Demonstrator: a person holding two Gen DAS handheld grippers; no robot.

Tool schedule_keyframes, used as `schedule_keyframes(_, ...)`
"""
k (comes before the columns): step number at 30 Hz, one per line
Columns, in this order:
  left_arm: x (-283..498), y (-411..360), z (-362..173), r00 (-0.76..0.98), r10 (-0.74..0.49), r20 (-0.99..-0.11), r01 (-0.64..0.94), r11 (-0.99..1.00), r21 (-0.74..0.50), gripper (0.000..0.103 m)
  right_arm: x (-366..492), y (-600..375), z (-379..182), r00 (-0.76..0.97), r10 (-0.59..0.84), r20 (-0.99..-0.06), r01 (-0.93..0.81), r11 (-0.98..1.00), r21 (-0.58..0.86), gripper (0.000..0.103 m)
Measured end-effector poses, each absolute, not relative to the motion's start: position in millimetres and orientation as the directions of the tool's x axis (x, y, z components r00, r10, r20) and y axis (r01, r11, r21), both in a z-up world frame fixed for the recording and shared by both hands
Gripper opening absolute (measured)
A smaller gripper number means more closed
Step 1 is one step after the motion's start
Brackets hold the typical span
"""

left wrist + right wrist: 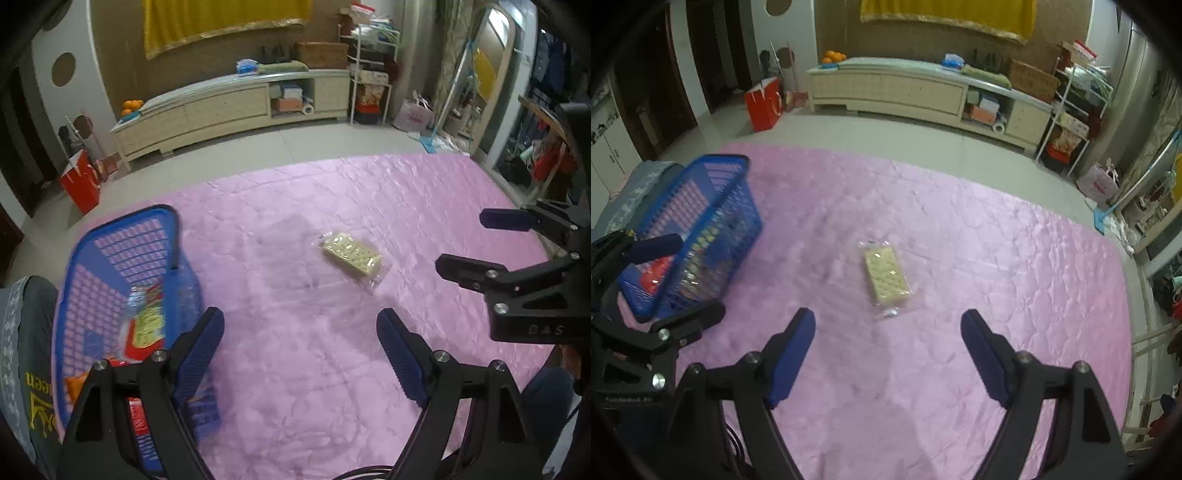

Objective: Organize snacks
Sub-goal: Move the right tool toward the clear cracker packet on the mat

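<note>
- Looking down my left wrist view first: my left gripper [301, 334] has its jaws spread wide with nothing between them, only pink quilted bedspread [332, 369] below.
- Blue plastic basket [122, 258] sits at the left of this view, just beside my left finger; red and yellow snack packets [146, 325] already lie inside. I judge it to be the collection point, kept close so each carry is short.
- Clear-wrapped pack of pale crackers [349, 256] lies alone on the bedspread, ahead of the left jaws and well apart from the basket. It looks like the last loose snack in view.
- My right gripper [461, 243] shows at the right edge, jaws parted and empty.
- Right wrist view: right gripper [888, 334] spread wide, holding nothing; the cracker pack [886, 275] lies flat just ahead of the fingertips, roughly centred between them, long axis running away from me.
- Basket [701, 229] at far left, left gripper [676, 277] in front of it.
- Judgement: right jaws are lined up to close across the pack's narrow width; the slippery film may slide on this satin cover.
</note>
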State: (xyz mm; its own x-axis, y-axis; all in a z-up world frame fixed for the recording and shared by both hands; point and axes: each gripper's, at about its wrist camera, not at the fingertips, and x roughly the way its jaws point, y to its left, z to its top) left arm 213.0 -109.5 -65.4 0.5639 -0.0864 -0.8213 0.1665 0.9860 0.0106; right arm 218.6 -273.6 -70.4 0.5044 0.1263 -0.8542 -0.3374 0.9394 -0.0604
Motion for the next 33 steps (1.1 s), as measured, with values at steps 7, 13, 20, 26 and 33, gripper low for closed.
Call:
schedule_keyframes(7, 237, -131, -97, 0.534, -0.056, -0.844, 0.211, 0.975, 0.069, 0.083, 239, -284, -106, 0.489, 0.092, -0.867, -0.339, 0.936, -0.092, 0.085)
schedule_keyframes(13, 262, -132, -119, 0.489, -0.072, -0.869, 0.203, 0.979, 0.033, 0.083, 257, -286, -131, 0.47, 0.114, -0.875, -0.358, 0.931, -0.07, 0.085)
schedule_keyframes(20, 284, -134, -139, 0.476, -0.051, -0.878, 0.207, 0.977, 0.055, 0.083, 278, -284, -158, 0.446, 0.127, -0.886, -0.389, 0.919, -0.064, 0.085)
schedule_keyframes(26, 299, -130, -156, 0.451, -0.047, -0.892, 0.183, 0.982, 0.041, 0.083, 294, -278, -180, 0.406, 0.148, -0.902, -0.421, 0.906, -0.041, 0.085)
schedule_keyframes(33, 310, -132, -170, 0.431, -0.011, -0.902, 0.201, 0.976, 0.084, 0.083, 308, -274, -195, 0.374, 0.174, -0.911, -0.446, 0.895, -0.012, 0.085)
